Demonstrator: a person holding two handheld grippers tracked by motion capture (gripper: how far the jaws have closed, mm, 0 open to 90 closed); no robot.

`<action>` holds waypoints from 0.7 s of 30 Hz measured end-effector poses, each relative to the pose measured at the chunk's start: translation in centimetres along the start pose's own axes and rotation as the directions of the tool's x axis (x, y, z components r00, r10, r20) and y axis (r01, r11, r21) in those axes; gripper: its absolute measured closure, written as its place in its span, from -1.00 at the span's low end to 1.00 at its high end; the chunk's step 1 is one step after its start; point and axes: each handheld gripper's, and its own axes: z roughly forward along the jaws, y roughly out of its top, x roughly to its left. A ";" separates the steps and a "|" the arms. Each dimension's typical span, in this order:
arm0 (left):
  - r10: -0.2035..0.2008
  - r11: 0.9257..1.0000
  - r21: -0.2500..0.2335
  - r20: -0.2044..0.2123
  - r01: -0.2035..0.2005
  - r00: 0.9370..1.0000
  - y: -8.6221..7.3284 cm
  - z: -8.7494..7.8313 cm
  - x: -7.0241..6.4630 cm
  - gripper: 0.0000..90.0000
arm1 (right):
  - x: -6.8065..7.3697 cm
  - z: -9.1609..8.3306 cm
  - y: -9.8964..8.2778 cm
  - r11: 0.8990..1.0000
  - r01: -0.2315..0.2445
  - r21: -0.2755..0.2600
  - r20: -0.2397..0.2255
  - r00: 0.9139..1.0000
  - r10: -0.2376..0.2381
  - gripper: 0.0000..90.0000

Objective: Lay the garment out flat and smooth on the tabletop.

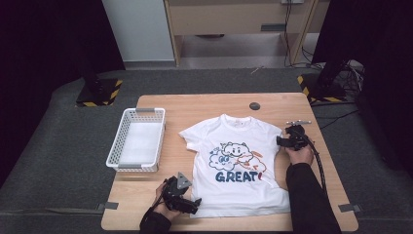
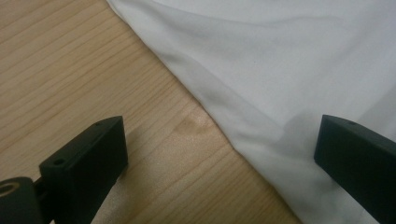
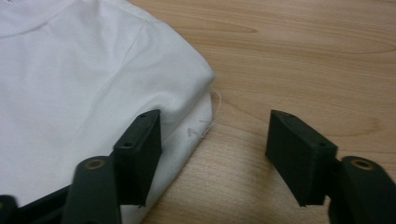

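Observation:
A white T-shirt with a cloud drawing and the word GREAT lies flat, face up, on the wooden table. My left gripper is at the shirt's lower left corner. In the left gripper view its jaws stand wide open, one over bare wood, the other over the white cloth, with the hem edge between them. My right gripper is at the shirt's right sleeve. In the right gripper view it is open, one jaw on the sleeve cloth, the other over bare wood.
A white plastic basket stands on the table's left side. A small dark round cap sits in the tabletop near the far edge. Black stand bases with yellow stripes rest on the grey floor beyond the table.

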 end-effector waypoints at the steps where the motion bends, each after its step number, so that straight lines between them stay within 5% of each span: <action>1: 0.000 1.000 0.000 0.000 0.000 1.000 0.0 0.0 0.0 -0.96 | 0.0 0.0 -0.2 1.000 -0.015 -0.012 -0.011 1.000 0.015 -0.10; 8: 0.003 1.000 -0.003 0.002 -0.003 1.000 0.0 0.0 0.0 -0.96 | 0.2 -0.4 -0.9 0.998 -0.040 -0.046 -0.029 0.999 0.038 0.30; 21: -0.003 1.000 -0.004 -0.003 0.002 1.000 0.0 0.1 -0.1 -0.98 | -1.5 -2.0 -2.7 0.999 -0.027 -0.041 0.049 0.998 0.029 -0.10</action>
